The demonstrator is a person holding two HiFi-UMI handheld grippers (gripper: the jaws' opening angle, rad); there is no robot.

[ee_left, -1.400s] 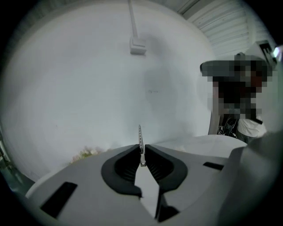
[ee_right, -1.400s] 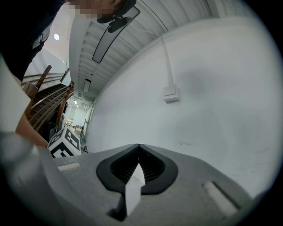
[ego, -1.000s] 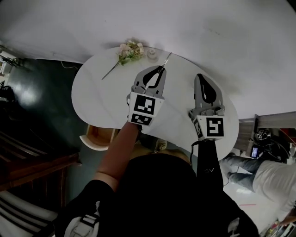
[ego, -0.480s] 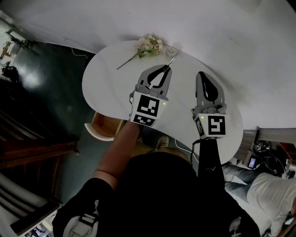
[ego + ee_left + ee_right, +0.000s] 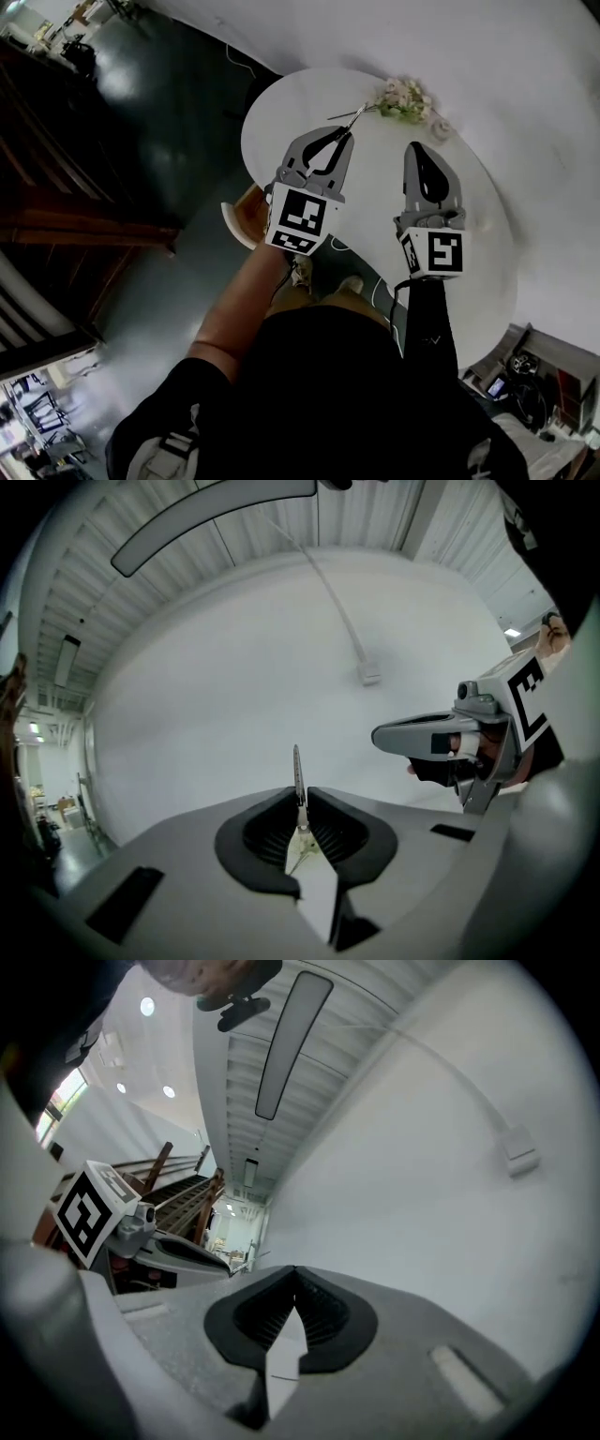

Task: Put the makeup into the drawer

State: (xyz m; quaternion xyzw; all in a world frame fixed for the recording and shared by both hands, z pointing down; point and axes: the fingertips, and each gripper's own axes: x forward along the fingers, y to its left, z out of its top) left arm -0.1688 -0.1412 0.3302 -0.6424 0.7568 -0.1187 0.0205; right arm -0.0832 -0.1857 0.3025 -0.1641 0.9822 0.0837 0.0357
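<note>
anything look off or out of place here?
Nothing is spilled or damaged. The flower sprig lies flat on the table beside a small jar. The left gripper pinches a thin metal tool that sticks out past its tips. The right gripper is shut and empty.

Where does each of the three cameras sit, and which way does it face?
Head view: on the person's head, looking steeply down at the white table; torso, left tool and right tool show.
Left gripper view: on the left tool, looking along jaws shut on a thin metal stick, toward a white wall; right tool at right.
Right gripper view: on the right tool, along its shut, empty jaws toward the wall; left tool at left.
Shared: both gripper views see the wall and each other's tool.
</note>
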